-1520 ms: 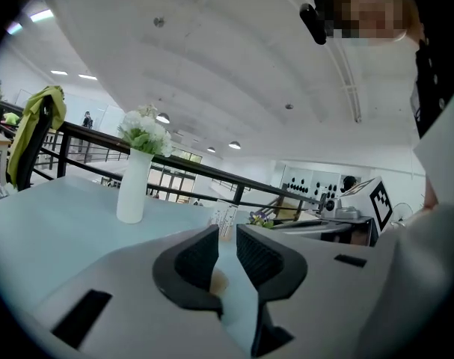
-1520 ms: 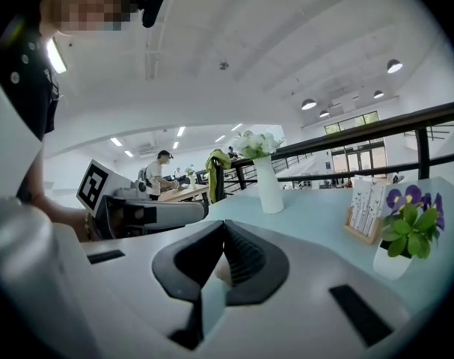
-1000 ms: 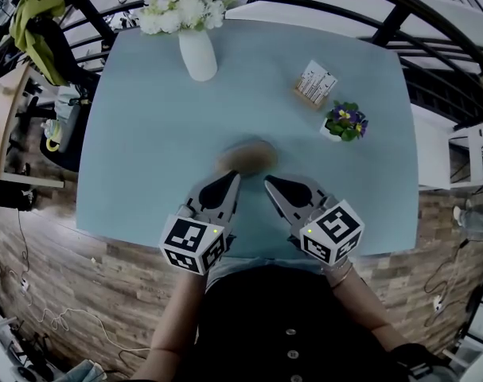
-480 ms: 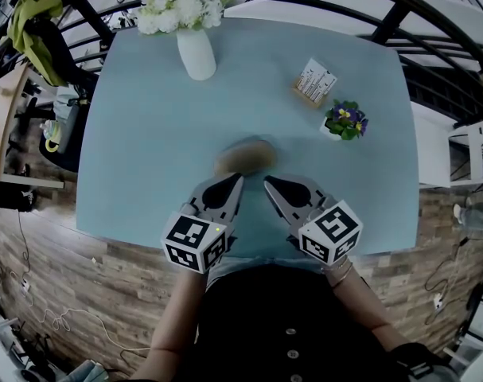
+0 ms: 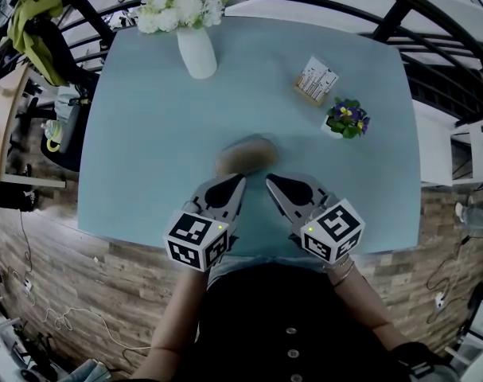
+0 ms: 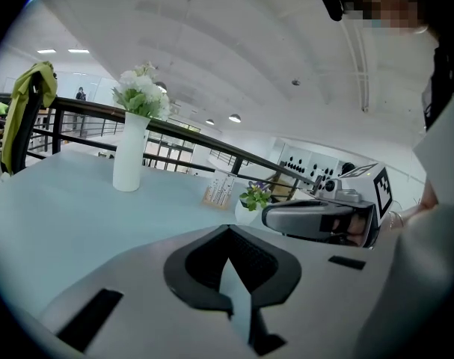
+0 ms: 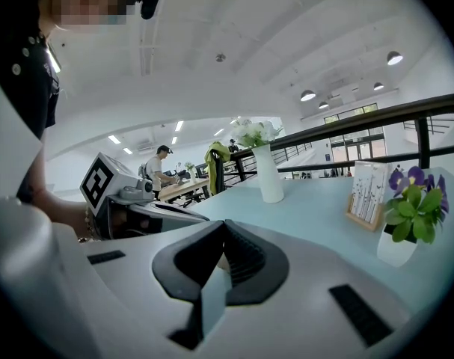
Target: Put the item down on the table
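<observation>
Slight rightward nudge of left claw [image 5: 238, 181], closed like right claw [image 5: 271, 182]; item [image 5: 245, 156] a blurry brown oval on table [image 5: 161, 134].

My left gripper [image 5: 239, 179] and right gripper [image 5: 270, 181] sit side by side over the near edge of the table [image 5: 146, 150], tips close together. Just ahead of both tips, the item [image 5: 245, 156] lies on the table; it is blurred, but seems nearer my left fingers. Far ahead and to the left of my left fingers stands the vase [image 5: 197, 52]. Ahead and to the right of my right fingers stands the potted plant [image 5: 346, 122], with the card holder [image 5: 314, 82] just behind it, further from me.
</observation>
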